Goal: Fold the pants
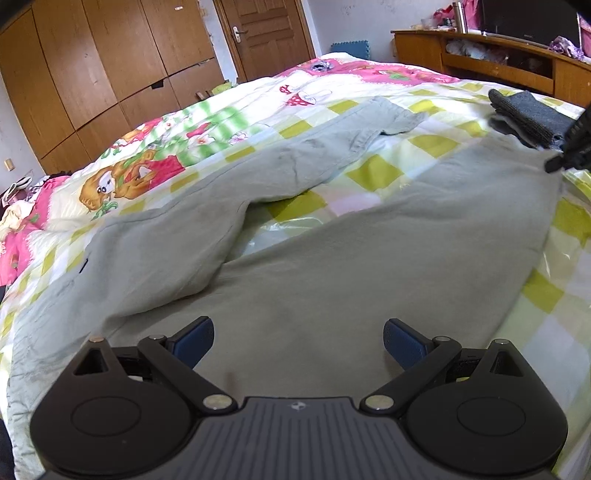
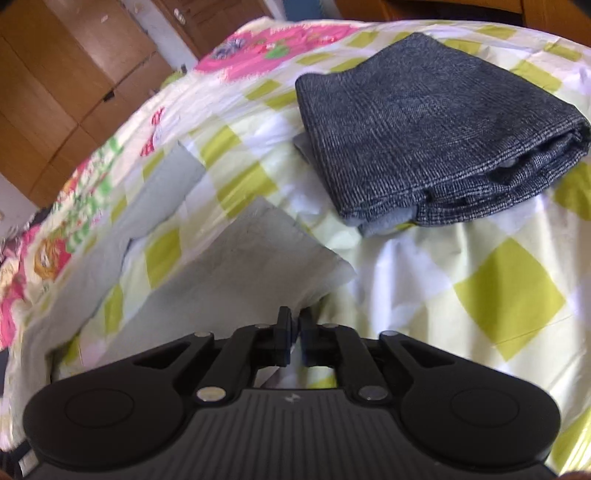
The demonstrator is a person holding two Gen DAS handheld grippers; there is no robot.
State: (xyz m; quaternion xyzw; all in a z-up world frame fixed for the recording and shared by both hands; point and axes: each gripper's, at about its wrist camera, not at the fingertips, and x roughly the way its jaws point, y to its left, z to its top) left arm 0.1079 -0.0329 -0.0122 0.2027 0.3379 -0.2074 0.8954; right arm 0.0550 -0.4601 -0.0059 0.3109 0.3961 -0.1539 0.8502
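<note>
Grey-green pants [image 1: 332,258] lie spread on the bed, their two legs running away from me in a V. My left gripper [image 1: 298,332] hovers open above the wide upper part of the pants, with nothing between its blue pads. The right gripper [image 1: 554,164] shows at the right edge of the left wrist view, at the far hem corner of the nearer leg. In the right wrist view that leg end [image 2: 240,266] runs down into my right gripper [image 2: 295,325], whose fingers stand almost together on the cloth edge. The other leg [image 2: 162,192] lies further left.
A folded dark grey garment [image 2: 424,129] sits on the checked bedcover [image 2: 509,295] just beyond the right gripper, also seen as the dark folded garment [image 1: 528,114]. A wooden wardrobe [image 1: 92,74], a door [image 1: 266,33] and a wooden shelf unit [image 1: 498,62] stand behind the bed.
</note>
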